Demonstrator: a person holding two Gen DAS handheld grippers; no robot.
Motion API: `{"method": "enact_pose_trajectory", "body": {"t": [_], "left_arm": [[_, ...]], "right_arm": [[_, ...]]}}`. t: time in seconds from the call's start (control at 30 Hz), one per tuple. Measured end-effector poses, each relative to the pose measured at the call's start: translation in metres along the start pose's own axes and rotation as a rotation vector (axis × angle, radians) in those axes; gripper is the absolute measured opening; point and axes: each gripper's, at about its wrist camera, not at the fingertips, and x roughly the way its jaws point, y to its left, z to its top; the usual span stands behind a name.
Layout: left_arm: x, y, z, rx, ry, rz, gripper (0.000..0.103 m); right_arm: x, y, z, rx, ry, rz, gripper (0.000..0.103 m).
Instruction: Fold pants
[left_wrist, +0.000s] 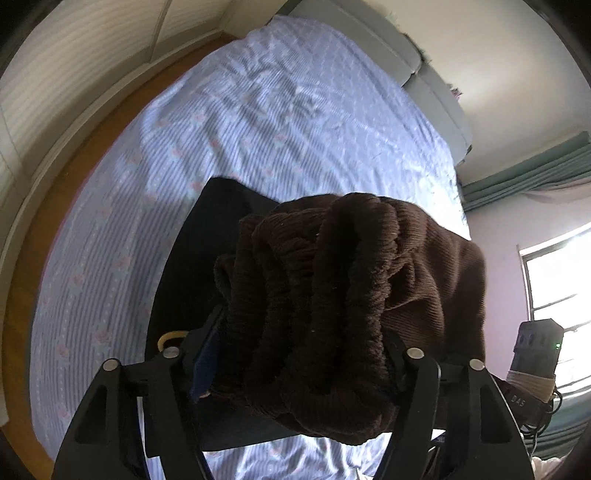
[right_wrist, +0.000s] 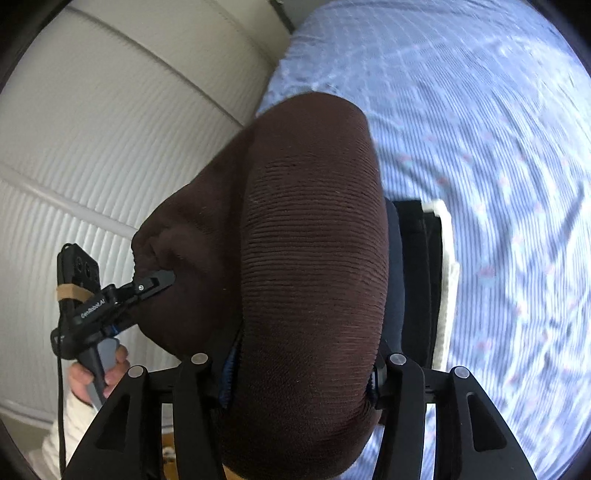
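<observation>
Left tool (left_wrist: 314, 354) sits partly open, its jaws full of bunched brown pants (left_wrist: 354, 295); whether the pads truly bite is hard to say. Right tool (right_wrist: 295, 373) is clamped around a thick corduroy fold, also partway open. The pants hang between both tools above the bed (left_wrist: 258, 129), over a dark folded garment (left_wrist: 207, 251). The risk: the left bundle slips free on the way down, and the fold lands crooked.
</observation>
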Motion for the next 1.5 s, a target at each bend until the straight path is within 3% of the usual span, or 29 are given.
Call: {"method": "enact_pose_trajectory", "body": {"t": [0.13, 0.4, 0.53, 0.73, 0.93, 1.17, 1.37, 1.5], "left_arm": [[0.018, 0.008, -0.005, -0.004, 0.042, 0.02, 0.08], [0.036, 0.019, -0.003, -0.035, 0.054, 0.031, 0.094], [0.032, 0.023, -0.004, -0.067, 0.039, 0.055, 0.103], [0.011, 0.002, -0.006, -0.051, -0.003, 0.149, 0.102], [-0.027, -0.023, -0.013, -0.005, -0.101, 0.123, 0.102], [-0.053, -0.056, -0.038, 0.102, -0.161, 0.182, 0.101], [-0.088, -0.098, -0.075, 0.201, -0.278, 0.302, 0.101], [-0.115, -0.15, -0.115, 0.319, -0.394, 0.505, 0.101]], "right_arm": [[0.016, -0.021, 0.0, 0.063, 0.033, 0.009, 0.052], [0.022, -0.033, -0.005, 0.049, 0.037, -0.015, 0.058], [0.019, -0.028, -0.006, 0.032, 0.037, -0.051, 0.075], [0.007, -0.021, -0.004, 0.041, 0.032, -0.04, 0.08], [-0.013, -0.002, -0.006, -0.053, -0.028, -0.085, 0.08], [-0.043, 0.009, -0.02, -0.1, -0.084, -0.085, 0.08], [-0.099, 0.019, -0.049, -0.17, -0.191, -0.149, 0.08], [-0.146, 0.02, -0.072, -0.225, -0.287, -0.309, 0.091]]}}
